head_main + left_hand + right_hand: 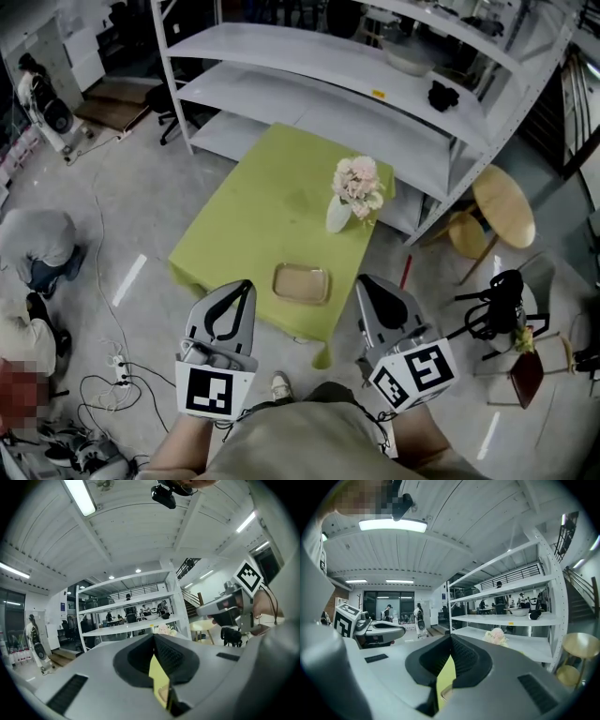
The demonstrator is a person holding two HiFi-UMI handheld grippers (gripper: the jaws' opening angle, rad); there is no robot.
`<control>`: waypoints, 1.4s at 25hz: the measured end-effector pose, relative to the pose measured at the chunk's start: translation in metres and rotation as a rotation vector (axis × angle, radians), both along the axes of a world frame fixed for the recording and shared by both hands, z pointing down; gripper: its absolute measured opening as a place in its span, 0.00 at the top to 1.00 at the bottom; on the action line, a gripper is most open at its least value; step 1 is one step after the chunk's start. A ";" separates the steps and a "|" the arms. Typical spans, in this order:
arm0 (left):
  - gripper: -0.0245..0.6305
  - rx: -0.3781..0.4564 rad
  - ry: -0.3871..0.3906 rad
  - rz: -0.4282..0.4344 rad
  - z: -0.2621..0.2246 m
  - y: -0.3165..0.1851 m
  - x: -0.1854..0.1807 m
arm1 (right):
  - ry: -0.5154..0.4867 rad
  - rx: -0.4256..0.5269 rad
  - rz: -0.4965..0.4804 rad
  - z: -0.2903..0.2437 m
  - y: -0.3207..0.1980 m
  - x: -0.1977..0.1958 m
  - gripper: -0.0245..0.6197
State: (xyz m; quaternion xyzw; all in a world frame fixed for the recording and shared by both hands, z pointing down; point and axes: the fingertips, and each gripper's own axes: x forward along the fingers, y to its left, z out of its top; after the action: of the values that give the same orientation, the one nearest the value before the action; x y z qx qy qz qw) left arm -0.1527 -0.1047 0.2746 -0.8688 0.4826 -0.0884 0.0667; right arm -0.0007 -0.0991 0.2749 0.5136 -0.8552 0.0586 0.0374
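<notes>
Head view: left hand-held gripper [247, 284], right hand-held gripper [362, 279] at table [272, 197] near edge.

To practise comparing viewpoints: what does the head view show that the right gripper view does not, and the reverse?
Head view only: floor cables and a crouching person. Right gripper view only: the ceiling light and people standing by far windows. Both: the flowers, white shelving and left hand-held gripper.
</notes>
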 end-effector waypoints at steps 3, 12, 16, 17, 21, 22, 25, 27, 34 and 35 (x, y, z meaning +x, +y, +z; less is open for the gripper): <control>0.95 0.000 -0.005 -0.002 0.002 -0.005 0.009 | -0.005 -0.010 0.006 0.004 -0.006 0.011 0.95; 0.95 -0.045 0.025 -0.078 0.013 -0.023 0.014 | -0.027 -0.075 -0.007 0.030 -0.034 0.032 0.95; 0.95 -0.057 0.017 -0.102 0.022 -0.035 0.018 | -0.029 -0.105 0.003 0.044 -0.053 0.042 0.95; 0.95 -0.059 0.010 -0.107 0.025 -0.040 0.018 | -0.030 -0.112 0.009 0.048 -0.058 0.043 0.94; 0.95 -0.077 -0.013 -0.112 0.043 -0.055 0.021 | -0.039 -0.155 0.021 0.075 -0.078 0.045 0.90; 0.95 -0.082 -0.024 -0.111 0.049 -0.059 0.021 | -0.036 -0.174 0.016 0.085 -0.082 0.044 0.89; 0.95 -0.112 -0.037 -0.108 0.067 -0.072 0.026 | -0.015 -0.243 -0.007 0.118 -0.094 0.039 0.83; 0.95 -0.132 -0.043 -0.105 0.083 -0.079 0.033 | -0.005 -0.291 -0.014 0.143 -0.100 0.042 0.81; 0.95 -0.275 -0.084 -0.107 0.167 -0.082 0.058 | -0.001 -0.460 -0.031 0.242 -0.103 0.061 0.80; 0.95 -0.296 -0.087 -0.108 0.177 -0.085 0.057 | 0.006 -0.481 -0.030 0.253 -0.105 0.061 0.80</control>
State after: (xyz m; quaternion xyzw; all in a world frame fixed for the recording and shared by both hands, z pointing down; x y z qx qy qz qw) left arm -0.0955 -0.1893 0.4513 -0.8373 0.5069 -0.1996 -0.0462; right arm 0.0600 -0.2039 0.5282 0.4775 -0.8239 0.2586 0.1622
